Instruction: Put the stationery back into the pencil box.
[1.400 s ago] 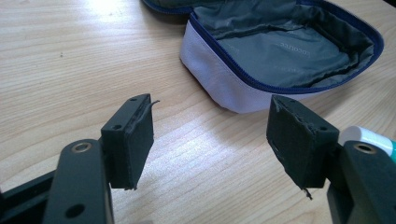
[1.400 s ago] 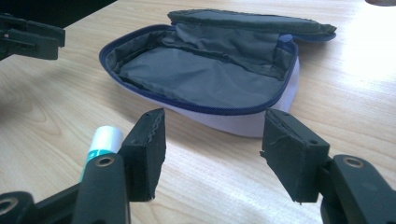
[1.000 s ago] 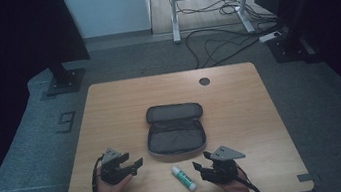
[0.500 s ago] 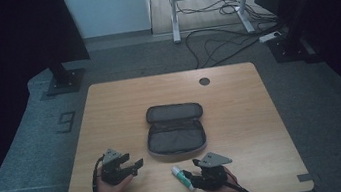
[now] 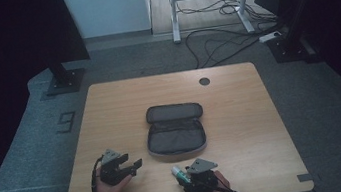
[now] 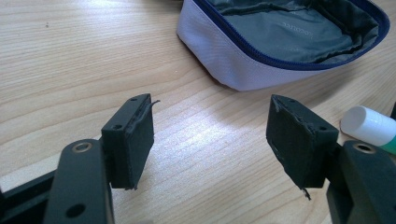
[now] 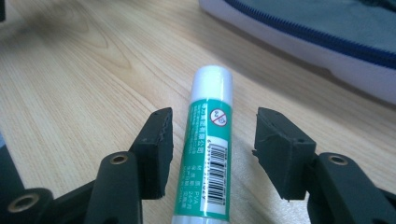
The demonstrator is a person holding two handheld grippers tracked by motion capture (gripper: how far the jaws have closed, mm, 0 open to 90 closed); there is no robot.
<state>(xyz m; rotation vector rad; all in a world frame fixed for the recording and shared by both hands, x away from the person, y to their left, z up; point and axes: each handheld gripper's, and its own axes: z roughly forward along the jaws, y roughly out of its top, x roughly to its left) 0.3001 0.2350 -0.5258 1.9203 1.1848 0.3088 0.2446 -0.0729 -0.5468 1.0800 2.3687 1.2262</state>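
Note:
A green-and-white glue stick (image 7: 209, 144) lies flat on the wooden table (image 5: 242, 116), its white cap toward the open pouch (image 5: 176, 135). My right gripper (image 7: 211, 140) straddles it; the jaws have just been closing, with gaps still on both sides of the stick. In the high view the right gripper (image 5: 186, 175) sits over the glue stick (image 5: 177, 172) near the front edge. My left gripper (image 6: 210, 135) is open over bare wood, with nothing between its pads. It rests at the front left (image 5: 130, 166) in the high view. The pouch (image 6: 285, 37) is unzipped, showing a grey lining.
A dark round grommet (image 5: 204, 81) is set in the table near its far edge. Cables (image 5: 221, 38) and a desk frame lie on the floor beyond. A black stand base (image 5: 63, 81) sits off the far left corner.
My right gripper has moved left and forward over the glue stick, so the stick now lies between its jaws. The left gripper has stayed put.

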